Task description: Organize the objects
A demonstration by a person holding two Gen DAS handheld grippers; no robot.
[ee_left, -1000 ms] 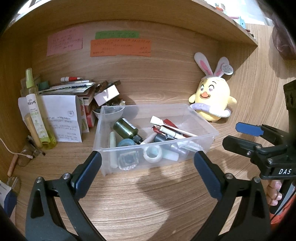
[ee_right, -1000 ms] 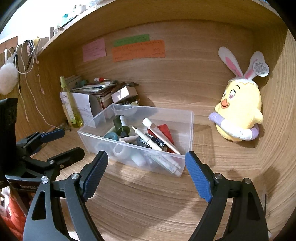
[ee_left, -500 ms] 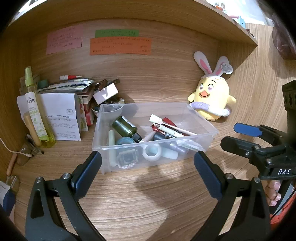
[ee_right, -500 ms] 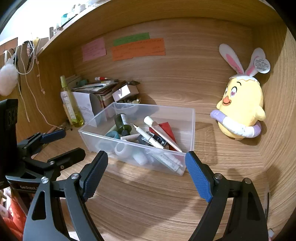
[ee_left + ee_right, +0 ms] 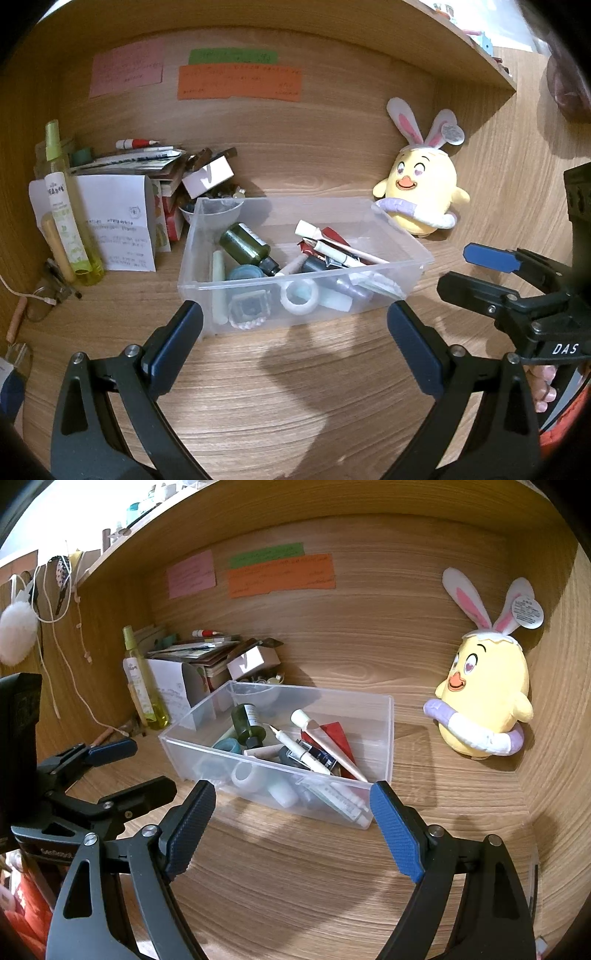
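While fingers (image 5: pixel 543 387) (curled) show, right wrist hides them.

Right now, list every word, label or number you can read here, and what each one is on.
"DAS": white letters on the black body of the right claw, seen from the left wrist.
Sticky notes, pink, green and orange: handwriting too small to read.
Folded paper sheet: print blurred.
Yellow spray bottle: label unreadable.
Plush chick's ear tag: text too small.
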